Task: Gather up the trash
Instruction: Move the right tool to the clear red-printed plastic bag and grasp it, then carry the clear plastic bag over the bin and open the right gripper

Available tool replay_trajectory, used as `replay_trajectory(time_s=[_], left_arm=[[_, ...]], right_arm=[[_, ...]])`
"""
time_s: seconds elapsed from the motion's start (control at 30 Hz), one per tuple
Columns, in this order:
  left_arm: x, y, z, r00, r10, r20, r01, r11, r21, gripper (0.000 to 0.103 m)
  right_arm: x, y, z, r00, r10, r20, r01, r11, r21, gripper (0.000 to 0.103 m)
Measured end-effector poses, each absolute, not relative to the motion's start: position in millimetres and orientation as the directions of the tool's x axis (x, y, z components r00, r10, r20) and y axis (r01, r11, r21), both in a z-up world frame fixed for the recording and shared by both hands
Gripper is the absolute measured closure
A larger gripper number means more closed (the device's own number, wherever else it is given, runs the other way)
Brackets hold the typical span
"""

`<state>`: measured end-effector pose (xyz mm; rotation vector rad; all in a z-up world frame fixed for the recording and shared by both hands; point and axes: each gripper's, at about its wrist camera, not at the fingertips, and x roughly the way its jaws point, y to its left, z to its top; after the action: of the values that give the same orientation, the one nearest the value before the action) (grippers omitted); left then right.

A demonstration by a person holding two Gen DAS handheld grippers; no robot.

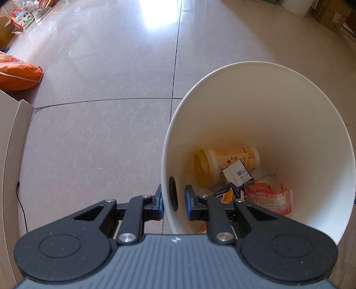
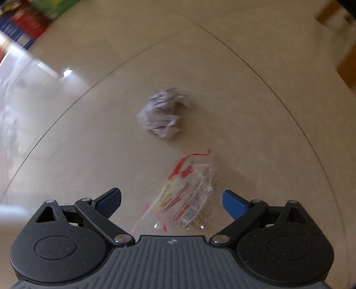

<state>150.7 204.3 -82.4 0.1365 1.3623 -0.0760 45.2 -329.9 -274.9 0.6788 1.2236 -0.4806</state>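
Note:
In the left wrist view, a white trash bin [image 1: 255, 106] stands on the tiled floor. My left gripper [image 1: 174, 203] is shut on its near wall, one finger outside and one inside. Inside lie a yellow cup [image 1: 224, 164], a small white carton [image 1: 238, 175], a blue and orange carton [image 1: 227, 194] and a red printed clear wrapper [image 1: 269, 197]. In the blurred right wrist view, my right gripper [image 2: 172, 203] is open just above the floor. A clear plastic wrapper with red print [image 2: 191, 195] lies between and just ahead of its fingers. A crumpled paper ball [image 2: 162, 113] sits farther ahead.
An orange bag [image 1: 17, 75] and a cardboard box [image 1: 11, 144] with a black cable [image 1: 21, 200] line the left side. Clutter [image 1: 20, 17] and a carton [image 1: 329, 13] stand along the far wall. Coloured boxes [image 2: 29, 22] and brown furniture [image 2: 347, 64] border the right view.

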Motion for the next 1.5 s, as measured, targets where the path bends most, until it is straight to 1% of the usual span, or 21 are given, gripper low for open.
replay_trajectory(time_s=[0.13,0.27,0.37,0.43,0.47,0.5,0.53,0.6,0.73,0.83,0.97,1.17,1.33,1.5], left_arm=[[150.2,204.6,-82.3,0.208,0.025,-0.978,0.133,0.990,0.053,0.088],[149.5,205.7,-82.2,0.207,0.021,-0.978,0.133,0.990,0.050,0.088],[149.6,205.7,-82.1,0.205,0.021,-0.978,0.131,0.990,0.049,0.088],[149.5,205.2,-82.2,0.207,0.024,-0.978,0.134,0.990,0.053,0.088],[149.5,205.3,-82.2,0.207,0.024,-0.978,0.132,0.990,0.052,0.088],[149.6,204.9,-82.4,0.207,0.024,-0.978,0.132,0.990,0.052,0.088],[149.5,204.9,-82.5,0.207,0.024,-0.978,0.133,0.990,0.052,0.088],[149.7,204.5,-82.5,0.206,0.025,-0.978,0.134,0.990,0.053,0.088],[149.7,203.8,-83.1,0.207,0.025,-0.978,0.135,0.989,0.054,0.088],[149.3,204.5,-83.2,0.208,0.023,-0.978,0.134,0.990,0.052,0.087],[149.3,205.2,-83.2,0.207,0.017,-0.978,0.132,0.990,0.046,0.088],[149.3,205.9,-82.3,0.206,0.015,-0.978,0.140,0.989,0.045,0.088],[149.4,204.0,-82.4,0.207,0.018,-0.978,0.150,0.987,0.050,0.088],[149.1,204.0,-81.9,0.204,0.015,-0.979,0.157,0.986,0.048,0.087]], right_arm=[[49.3,-334.2,-294.5,0.282,0.016,-0.959,0.713,0.666,0.220,0.003],[63.5,-332.7,-308.6,0.275,-0.031,-0.961,0.718,0.671,0.184,0.004],[70.0,-329.8,-318.0,0.250,-0.054,-0.967,0.712,0.687,0.146,0.013],[71.9,-329.4,-324.3,0.222,-0.055,-0.973,0.715,0.688,0.125,0.023],[72.6,-328.9,-326.4,0.219,-0.049,-0.974,0.714,0.689,0.126,0.024],[71.9,-328.8,-327.1,0.217,-0.053,-0.975,0.714,0.690,0.121,0.028],[71.9,-328.4,-325.2,0.214,-0.059,-0.975,0.714,0.690,0.115,0.034],[71.3,-328.1,-324.6,0.204,-0.059,-0.977,0.710,0.696,0.106,0.041],[71.3,-324.6,-319.9,0.185,-0.061,-0.981,0.699,0.710,0.087,0.048],[70.8,-316.9,-309.4,0.172,-0.063,-0.983,0.669,0.740,0.070,0.050],[71.8,-303.4,-283.5,0.192,-0.047,-0.980,0.606,0.792,0.080,0.050],[79.0,-268.2,-221.7,0.251,-0.002,-0.968,0.471,0.874,0.120,0.050],[85.8,-217.6,-158.7,0.309,0.058,-0.949,0.291,0.945,0.152,0.050],[101.8,-162.1,-89.4,0.373,0.154,-0.915,0.061,0.980,0.190,0.050]])
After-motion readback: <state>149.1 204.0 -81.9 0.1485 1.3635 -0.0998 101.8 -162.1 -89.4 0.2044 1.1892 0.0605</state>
